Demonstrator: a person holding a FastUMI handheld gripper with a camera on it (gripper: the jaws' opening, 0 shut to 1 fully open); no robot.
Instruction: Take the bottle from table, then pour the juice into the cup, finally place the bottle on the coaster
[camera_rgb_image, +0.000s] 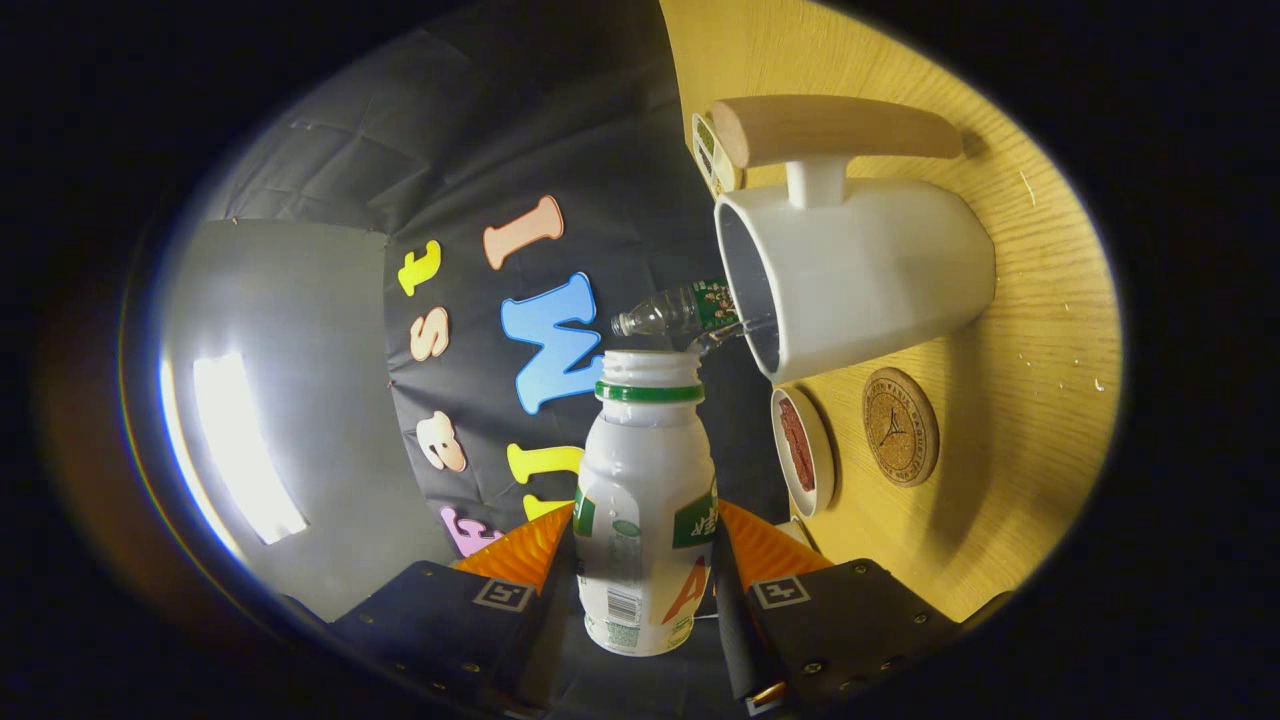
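Gripper (645, 560) clamped on uncapped bottle (645, 500), mouth just short of cup (850, 275).

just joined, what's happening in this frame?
The gripper is shut on a white bottle, cap off, tipped sideways so its open mouth sits just short of the white cup on the wooden table. No juice visibly flowing. The cork coaster beside the cup is bare. A clear plastic bottle lies beyond.

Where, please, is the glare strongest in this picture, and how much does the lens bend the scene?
In the gripper view, glare blows out a bright panel well to the side of the fingers; the fisheye curves the table and cup; the bottle, clamped between the fingers, stays sharp.
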